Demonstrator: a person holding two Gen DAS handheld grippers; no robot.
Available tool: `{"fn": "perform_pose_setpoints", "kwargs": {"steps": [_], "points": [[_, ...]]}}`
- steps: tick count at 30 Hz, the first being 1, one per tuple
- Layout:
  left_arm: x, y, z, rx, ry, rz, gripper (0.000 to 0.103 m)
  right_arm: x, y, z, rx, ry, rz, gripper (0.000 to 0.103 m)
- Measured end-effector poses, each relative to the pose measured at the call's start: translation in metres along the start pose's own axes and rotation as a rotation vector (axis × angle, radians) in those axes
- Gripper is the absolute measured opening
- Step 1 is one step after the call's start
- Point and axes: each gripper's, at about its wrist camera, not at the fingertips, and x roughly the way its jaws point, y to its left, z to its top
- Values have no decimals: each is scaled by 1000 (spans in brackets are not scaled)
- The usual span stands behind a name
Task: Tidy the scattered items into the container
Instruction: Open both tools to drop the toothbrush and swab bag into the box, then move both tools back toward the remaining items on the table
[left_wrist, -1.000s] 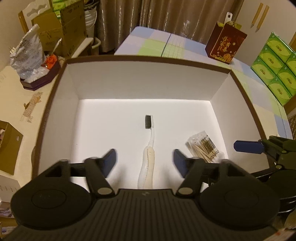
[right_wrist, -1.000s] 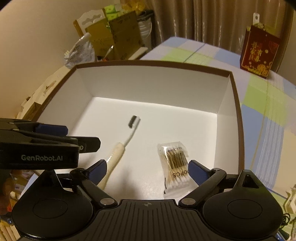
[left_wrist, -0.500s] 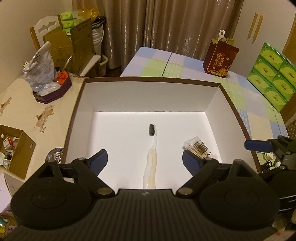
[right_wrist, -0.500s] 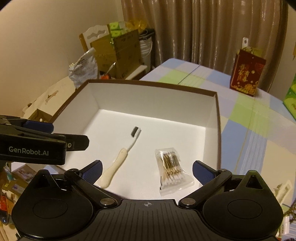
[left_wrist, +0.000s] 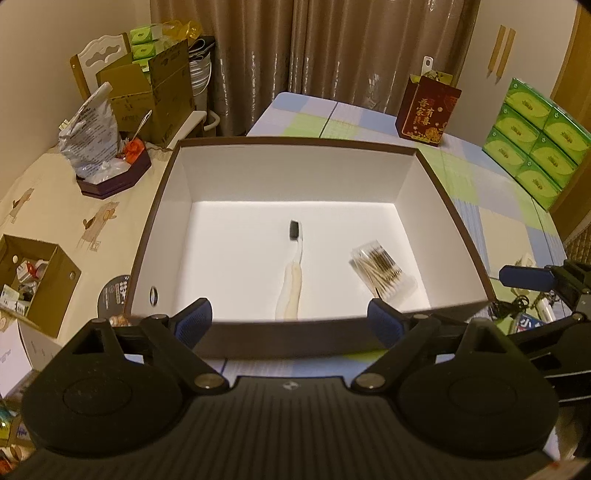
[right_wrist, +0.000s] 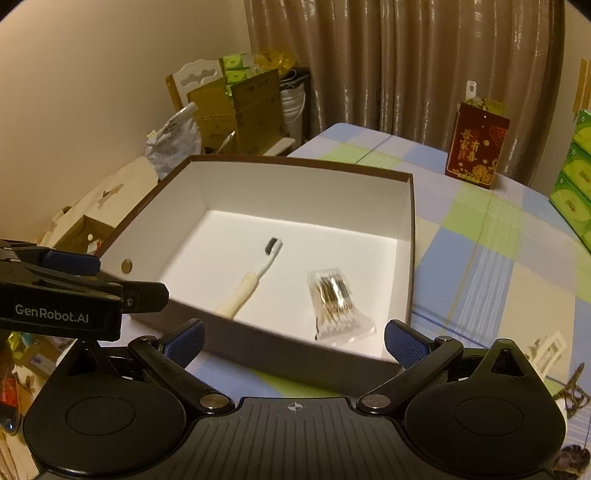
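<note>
Box (left_wrist: 295, 334): toothbrush (left_wrist: 291, 280) and swab packet (left_wrist: 380, 267) lying inside
Left gripper (left_wrist: 291, 321): jaws opening — gripping nothing
Right gripper (right_wrist: 293, 341): jaws apart, empty
Risk: jaws may be clipping the near wall — shifting the box

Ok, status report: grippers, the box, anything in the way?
Left gripper jaws opening, empty; right gripper open, empty. Toothbrush and cotton swab packet lying apart in box. Nothing in the way.

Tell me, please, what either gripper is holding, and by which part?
Nothing: the left gripper, jaws opening, and right gripper are empty; toothbrush and swabs lie in the box.
</note>
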Motion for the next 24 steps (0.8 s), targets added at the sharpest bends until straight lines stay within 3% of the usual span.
{"fn": "perform_pose_setpoints", "kwargs": {"steps": [24], "points": [[-31, -39, -55, -9, 43, 17, 89, -48, -35, -61, 41, 53, 20, 101]]}}
